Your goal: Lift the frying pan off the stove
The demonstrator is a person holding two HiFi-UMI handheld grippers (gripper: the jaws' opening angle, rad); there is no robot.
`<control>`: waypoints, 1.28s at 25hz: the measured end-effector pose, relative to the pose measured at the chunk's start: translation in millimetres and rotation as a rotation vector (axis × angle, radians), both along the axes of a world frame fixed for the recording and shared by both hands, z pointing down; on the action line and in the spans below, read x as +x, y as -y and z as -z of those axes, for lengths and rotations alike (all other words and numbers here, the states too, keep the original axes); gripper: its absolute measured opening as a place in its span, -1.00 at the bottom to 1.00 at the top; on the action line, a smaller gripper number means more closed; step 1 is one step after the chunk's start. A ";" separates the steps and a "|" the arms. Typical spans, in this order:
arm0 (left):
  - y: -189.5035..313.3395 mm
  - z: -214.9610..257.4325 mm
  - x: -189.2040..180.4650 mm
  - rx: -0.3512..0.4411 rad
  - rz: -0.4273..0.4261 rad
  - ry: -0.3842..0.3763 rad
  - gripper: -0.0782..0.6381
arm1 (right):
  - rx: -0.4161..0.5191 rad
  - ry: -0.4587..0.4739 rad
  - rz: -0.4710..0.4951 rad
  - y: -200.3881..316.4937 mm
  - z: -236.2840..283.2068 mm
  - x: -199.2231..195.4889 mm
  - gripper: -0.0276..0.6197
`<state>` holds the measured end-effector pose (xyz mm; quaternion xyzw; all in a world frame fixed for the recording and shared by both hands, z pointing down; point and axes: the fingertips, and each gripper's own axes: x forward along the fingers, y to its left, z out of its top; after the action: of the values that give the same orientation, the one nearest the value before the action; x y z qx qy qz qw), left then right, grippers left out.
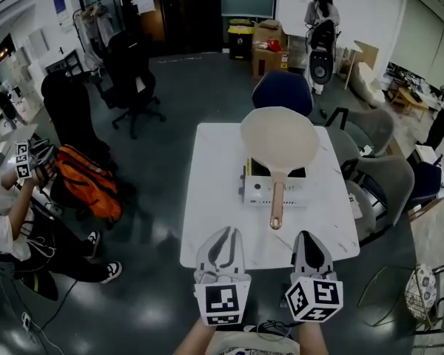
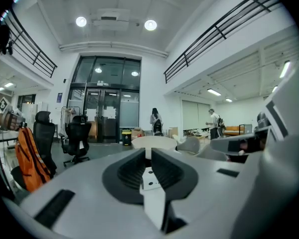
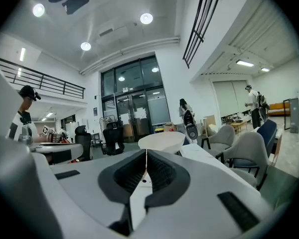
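Here, our L gripper (image 1: 223,232) & R gripper (image 1: 308,235) are closed, empty; pan (image 1: 280,140) sits on stove (image 1: 260,191) at 12 o'clock.

**Colours and patterns at the table**

Frying pan (image 1: 279,140) — cream bowl, copper-pink handle (image 1: 277,207). Stove (image 1: 260,191): white body, black top. Table (image 1: 214,198): white. Left gripper (image 1: 223,233) and right gripper (image 1: 308,236) — pale grey, marker cubes (image 1: 223,302) patterned in black-and-white squares. Backpack (image 1: 89,180): orange.
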<state>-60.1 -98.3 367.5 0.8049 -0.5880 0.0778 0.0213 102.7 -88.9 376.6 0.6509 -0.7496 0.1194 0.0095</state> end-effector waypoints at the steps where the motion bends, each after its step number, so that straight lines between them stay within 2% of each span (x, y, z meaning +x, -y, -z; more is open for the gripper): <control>1: 5.3 -1.7 -1.1 -0.002 -0.006 -0.001 -0.65 | -0.005 -0.002 -0.004 4.7 -2.4 -1.1 -0.86; 8: 35.3 -10.8 -2.9 -0.016 -0.054 0.002 -0.65 | -0.042 0.058 -0.037 30.3 -14.0 -4.0 -0.86; 12: 46.0 -13.8 1.7 -0.033 -0.086 -0.001 -0.65 | -0.057 0.054 -0.047 37.0 -15.9 -3.8 -0.86; 21: 63.7 -29.7 16.2 -0.073 -0.132 -0.015 -0.65 | -0.116 0.239 -0.002 51.9 -29.1 -2.8 -0.86; 28: 81.0 -37.5 21.5 -0.108 -0.121 -0.015 -0.65 | -0.186 0.398 0.065 69.0 -42.1 -0.7 -0.85; 30: 86.6 -38.7 23.4 -0.113 -0.119 -0.011 -0.65 | -0.200 0.435 0.087 73.6 -44.0 -0.9 -0.81; 32: 92.3 -39.8 25.4 -0.119 -0.117 -0.010 -0.65 | -0.213 0.462 0.114 78.1 -44.7 -1.9 -0.68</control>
<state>-34.6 -190.6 407.3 0.8356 -0.5341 0.1095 0.0674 100.8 -167.0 421.3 0.5583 -0.7506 0.3426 -0.0868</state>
